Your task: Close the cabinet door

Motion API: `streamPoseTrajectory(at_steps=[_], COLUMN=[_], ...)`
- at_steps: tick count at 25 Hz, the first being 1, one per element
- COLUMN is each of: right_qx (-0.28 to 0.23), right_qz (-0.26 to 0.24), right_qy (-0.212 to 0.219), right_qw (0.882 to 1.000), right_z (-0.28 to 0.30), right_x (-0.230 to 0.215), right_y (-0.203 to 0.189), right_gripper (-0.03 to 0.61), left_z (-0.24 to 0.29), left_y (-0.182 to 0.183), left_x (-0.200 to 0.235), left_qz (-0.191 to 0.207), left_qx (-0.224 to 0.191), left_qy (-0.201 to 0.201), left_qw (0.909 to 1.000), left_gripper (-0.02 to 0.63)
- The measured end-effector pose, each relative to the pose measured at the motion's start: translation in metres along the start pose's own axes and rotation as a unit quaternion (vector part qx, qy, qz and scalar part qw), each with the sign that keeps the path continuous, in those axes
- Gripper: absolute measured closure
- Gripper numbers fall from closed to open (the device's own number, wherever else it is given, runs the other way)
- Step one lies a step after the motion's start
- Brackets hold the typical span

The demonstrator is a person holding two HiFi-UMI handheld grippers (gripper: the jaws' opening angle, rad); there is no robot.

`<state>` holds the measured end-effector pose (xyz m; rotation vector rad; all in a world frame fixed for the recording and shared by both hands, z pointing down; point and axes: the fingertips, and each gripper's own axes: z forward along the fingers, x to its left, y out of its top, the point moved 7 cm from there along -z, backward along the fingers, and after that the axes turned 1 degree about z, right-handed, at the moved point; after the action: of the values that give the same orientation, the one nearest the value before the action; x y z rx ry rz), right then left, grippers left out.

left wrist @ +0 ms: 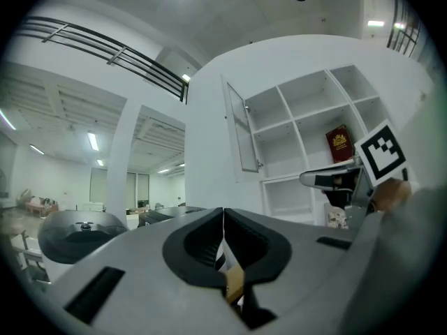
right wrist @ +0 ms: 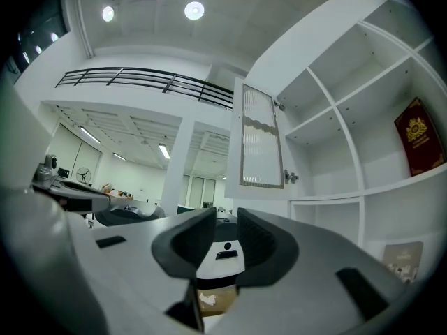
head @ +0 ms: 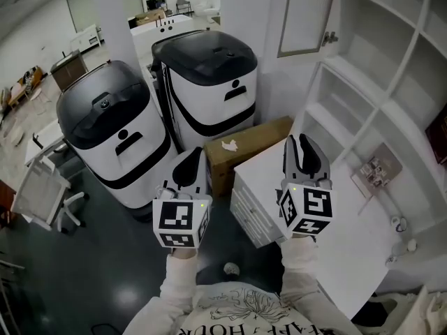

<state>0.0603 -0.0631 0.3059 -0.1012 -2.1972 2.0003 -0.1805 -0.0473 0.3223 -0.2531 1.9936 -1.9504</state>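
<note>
Head view, door: the cabinet door (head: 305, 16) stood swung open at 12 o'clock of the right gripper (head: 299, 142), well apart from it.
Head view, grippers: the left gripper (head: 196, 153) hung at 9 o'clock of the right gripper, which was above a white desk (head: 349, 236).
Left gripper view: the left gripper (left wrist: 223, 211) had its jaws pressed together with nothing between them. The cabinet door (left wrist: 241, 135) was at 12 o'clock.
Right gripper view: the right gripper (right wrist: 225, 218) had its jaws parted around an empty gap. The cabinet door (right wrist: 262, 138) was at 1 o'clock, and a red book (right wrist: 419, 137) at 3 o'clock.
</note>
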Motion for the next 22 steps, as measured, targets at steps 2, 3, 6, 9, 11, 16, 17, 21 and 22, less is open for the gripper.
streamPoseTrajectory(at_steps=[2, 3, 6, 9, 11, 16, 17, 21, 22], right_qx=[-0.001, -0.002, -0.007, -0.008, -0.009, -0.020, -0.022, -0.030, -0.032], right_qz=[0.003, 0.005, 0.011, 0.017, 0.028, 0.042, 0.041, 0.033, 0.032], right_qy=[0.002, 0.003, 0.005, 0.006, 0.009, 0.000, -0.001, -0.007, -0.008], right_qw=[1.000, 1.000, 1.000, 1.000, 1.000, 0.999, 0.999, 0.999, 0.999], right_z=[0.015, 0.023, 0.047, 0.070, 0.087, 0.130, 0.138, 0.170, 0.178], right_x=[-0.005, -0.008, -0.012, -0.014, -0.015, -0.015, -0.014, -0.010, -0.009], right_y=[0.000, 0.001, 0.002, 0.005, 0.007, 0.020, 0.024, 0.038, 0.040], right_gripper=[0.499, 0.499, 0.495, 0.492, 0.489, 0.479, 0.479, 0.465, 0.464], left_z=[0.013, 0.019, 0.035, 0.050, 0.063, 0.101, 0.108, 0.136, 0.143], left_y=[-0.001, -0.001, -0.003, -0.005, -0.005, 0.001, 0.003, 0.010, 0.011], left_x=[0.003, 0.006, 0.016, 0.027, 0.034, 0.053, 0.058, 0.076, 0.080], left_qz=[-0.003, -0.004, -0.009, -0.011, -0.010, -0.008, -0.007, -0.001, -0.001], left_qx=[0.003, 0.003, 0.004, 0.006, 0.005, -0.004, -0.005, -0.010, -0.011], left_qy=[0.002, 0.004, 0.011, 0.016, 0.016, -0.002, -0.006, -0.016, -0.019], left_qw=[1.0000, 1.0000, 0.9999, 0.9998, 0.9998, 1.0000, 1.0000, 0.9998, 0.9998], left_gripper=[0.609, 0.609, 0.609, 0.609, 0.609, 0.609, 0.609, 0.609, 0.609])
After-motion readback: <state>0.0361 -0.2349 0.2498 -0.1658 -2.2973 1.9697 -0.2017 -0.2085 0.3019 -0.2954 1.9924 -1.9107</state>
